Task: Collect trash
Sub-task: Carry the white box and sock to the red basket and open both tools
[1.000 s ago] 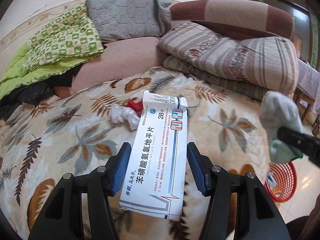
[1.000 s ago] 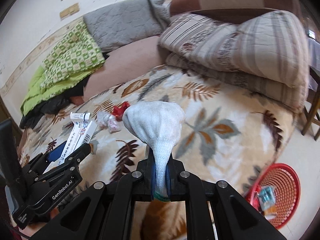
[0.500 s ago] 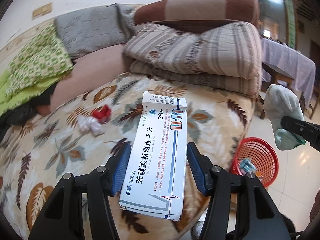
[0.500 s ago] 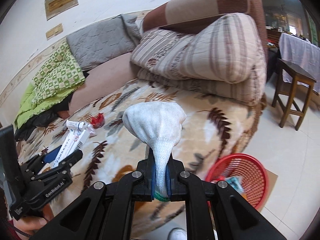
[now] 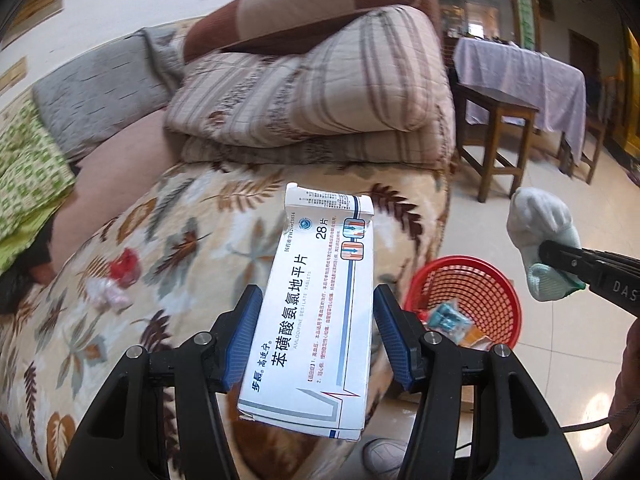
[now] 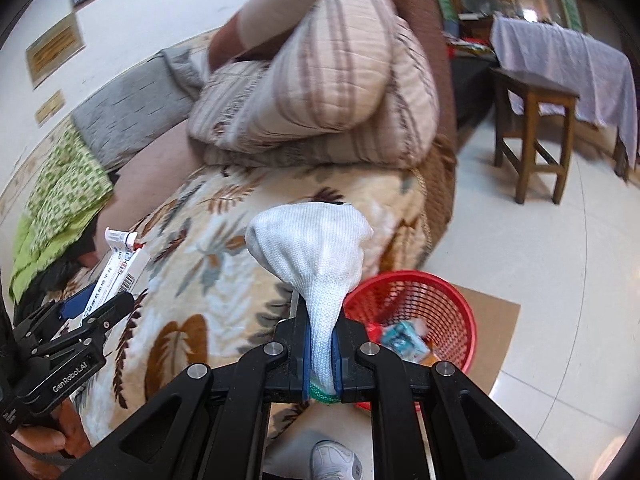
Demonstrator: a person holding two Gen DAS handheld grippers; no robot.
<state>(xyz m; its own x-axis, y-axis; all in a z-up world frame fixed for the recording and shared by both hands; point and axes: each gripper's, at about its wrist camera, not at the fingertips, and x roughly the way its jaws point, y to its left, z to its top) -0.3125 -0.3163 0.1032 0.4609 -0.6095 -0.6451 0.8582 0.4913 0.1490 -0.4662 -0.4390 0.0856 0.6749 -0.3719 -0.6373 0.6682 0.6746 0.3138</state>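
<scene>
1. Left gripper (image 5: 316, 332): fingers pressed on both long sides of the medicine box (image 5: 316, 312); box stands up out of the grip, top flap open; it sits over the bed (image 5: 192, 240) edge, not over the basket yet.
2. Right gripper (image 6: 322, 354): fingers pinched nearly together on the cuff of the white sock (image 6: 316, 248); toe end balloons out above the grip; sock is near the red basket (image 6: 436, 300), up and to its left in the right wrist view.
3. Basket is on the floor just beside the bed corner, some wrappers already in it; I judge the step in hand is carry-and-drop for both items.
4. I'd bring each load fully inside the rim line before letting go; the box is light and flat, likely to sail or clip the rim if released high or off-centre; go low, then spread the fingers.
5. Sock is limp; should fall straight; may snag on a pad, so open wide and give a small shake.
6. One gripper at a time over the basket; opening looks tight for both.
7. Left on the bed: red scrap (image 5: 126, 266) and crumpled plastic (image 5: 106, 298); next pickups, I think.
</scene>
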